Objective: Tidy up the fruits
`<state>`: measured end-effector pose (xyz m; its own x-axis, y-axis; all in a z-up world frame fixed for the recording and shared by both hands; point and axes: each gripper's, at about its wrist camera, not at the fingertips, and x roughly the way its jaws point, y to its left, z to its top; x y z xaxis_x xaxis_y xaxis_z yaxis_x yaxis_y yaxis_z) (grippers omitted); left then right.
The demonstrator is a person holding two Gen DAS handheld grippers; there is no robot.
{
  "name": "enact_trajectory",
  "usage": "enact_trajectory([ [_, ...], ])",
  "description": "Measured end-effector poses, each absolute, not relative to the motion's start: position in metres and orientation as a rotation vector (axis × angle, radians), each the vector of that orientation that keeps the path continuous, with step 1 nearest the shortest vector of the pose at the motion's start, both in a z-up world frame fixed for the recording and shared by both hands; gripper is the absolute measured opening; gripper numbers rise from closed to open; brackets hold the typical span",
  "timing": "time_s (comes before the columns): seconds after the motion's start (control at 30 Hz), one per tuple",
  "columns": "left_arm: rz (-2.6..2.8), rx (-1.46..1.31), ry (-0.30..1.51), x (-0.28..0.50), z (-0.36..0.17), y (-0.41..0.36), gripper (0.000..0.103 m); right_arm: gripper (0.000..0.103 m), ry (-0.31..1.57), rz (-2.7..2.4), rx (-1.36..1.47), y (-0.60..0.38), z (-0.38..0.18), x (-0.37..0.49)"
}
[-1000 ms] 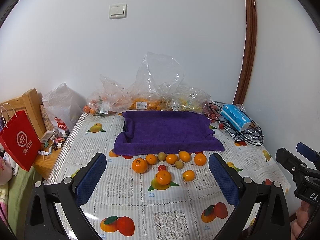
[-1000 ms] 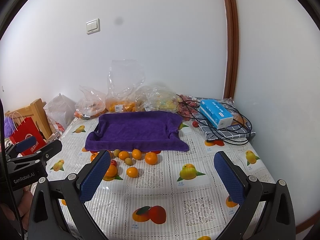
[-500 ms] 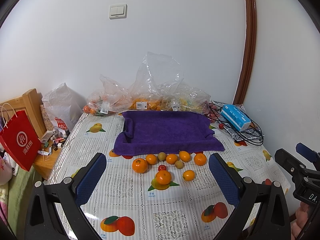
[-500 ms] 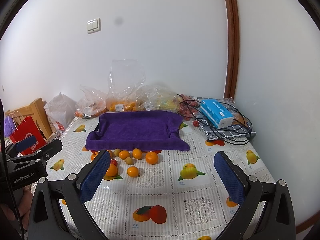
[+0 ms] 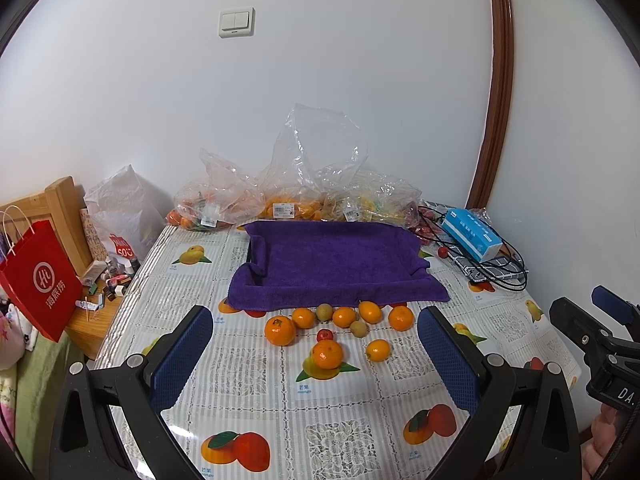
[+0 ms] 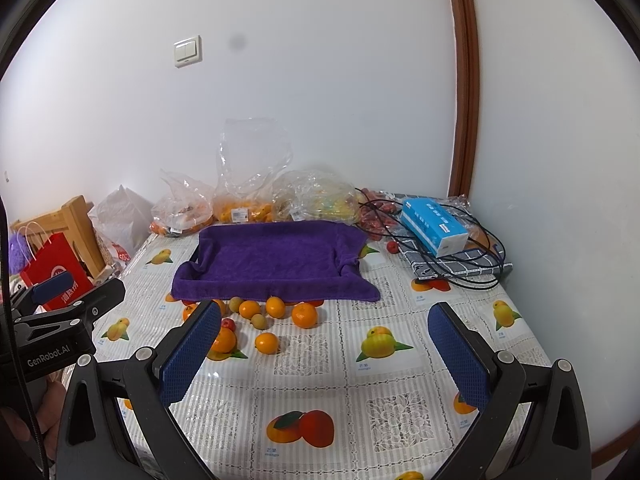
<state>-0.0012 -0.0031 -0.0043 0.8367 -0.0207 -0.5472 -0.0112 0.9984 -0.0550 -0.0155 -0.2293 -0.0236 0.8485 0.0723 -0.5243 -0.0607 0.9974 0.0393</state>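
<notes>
The left gripper [image 5: 316, 354] is held level above the near part of the table, its two blue-padded fingers [image 5: 182, 354] spread wide with nothing between them. The right gripper [image 6: 324, 352] is posed the same way, jaws wide apart and empty, its blue pads [image 6: 458, 358] facing each other. Each gripper shows at the edge of the other's view, the two side by side. A bit of a hand [image 5: 604, 440] shows beneath the right gripper's body.
</notes>
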Motion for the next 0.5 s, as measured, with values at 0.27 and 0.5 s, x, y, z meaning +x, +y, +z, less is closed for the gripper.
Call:
enact_trajectory([
  [0.27,-0.002,-0.057,0.584,-0.002,-0.008,-0.002,0.103,0.102,0.558,0.073,0.021,-0.228,-0.027,-0.014],
  [0.5,0.018,-0.060,0.615,0.008,-0.026,0.008,0.103,0.102,0.567,0.083,0.022,-0.226,-0.037,-0.004],
])
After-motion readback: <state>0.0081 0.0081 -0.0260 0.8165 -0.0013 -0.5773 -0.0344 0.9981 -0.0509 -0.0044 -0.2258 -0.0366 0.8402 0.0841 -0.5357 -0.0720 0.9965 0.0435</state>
